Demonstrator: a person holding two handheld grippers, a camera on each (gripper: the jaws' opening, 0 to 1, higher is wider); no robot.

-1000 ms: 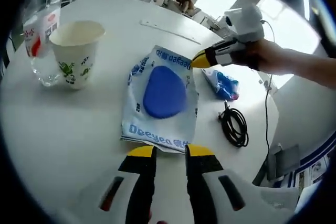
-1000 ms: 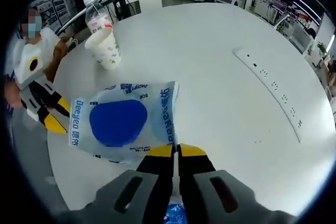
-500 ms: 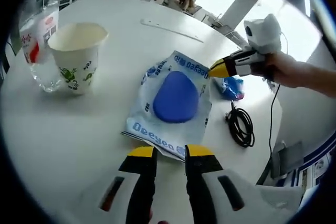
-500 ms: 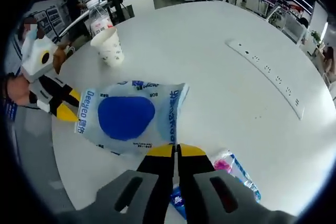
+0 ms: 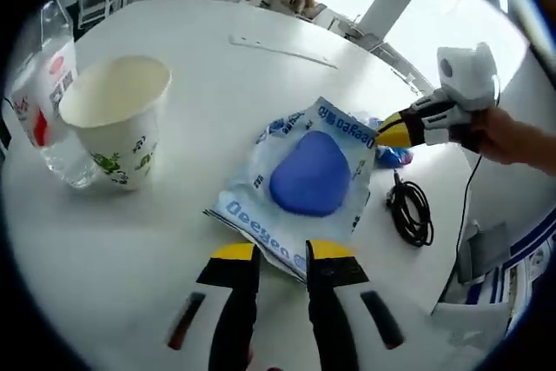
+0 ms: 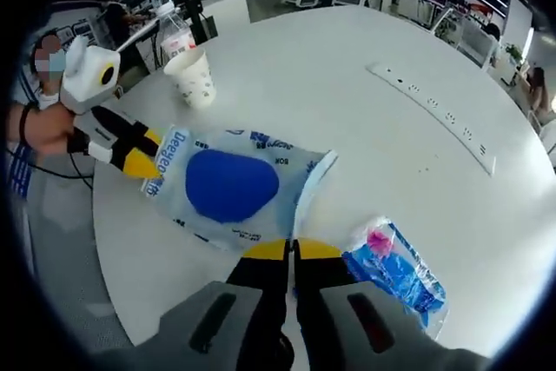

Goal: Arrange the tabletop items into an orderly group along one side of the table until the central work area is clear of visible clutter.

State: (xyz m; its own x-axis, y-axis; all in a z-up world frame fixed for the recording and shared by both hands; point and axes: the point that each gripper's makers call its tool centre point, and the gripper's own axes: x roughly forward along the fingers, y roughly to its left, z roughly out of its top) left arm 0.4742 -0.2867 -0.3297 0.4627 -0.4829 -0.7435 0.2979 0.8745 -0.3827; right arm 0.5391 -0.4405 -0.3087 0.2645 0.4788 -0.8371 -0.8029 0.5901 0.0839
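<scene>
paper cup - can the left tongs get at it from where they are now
Probably yes: the paper cup stands open on the table, up-left of the left tongs, with bare tabletop between; only the water bottle crowds its far side.

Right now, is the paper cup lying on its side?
No, the paper cup stands upright on the white table beside the plastic bottle.
</scene>
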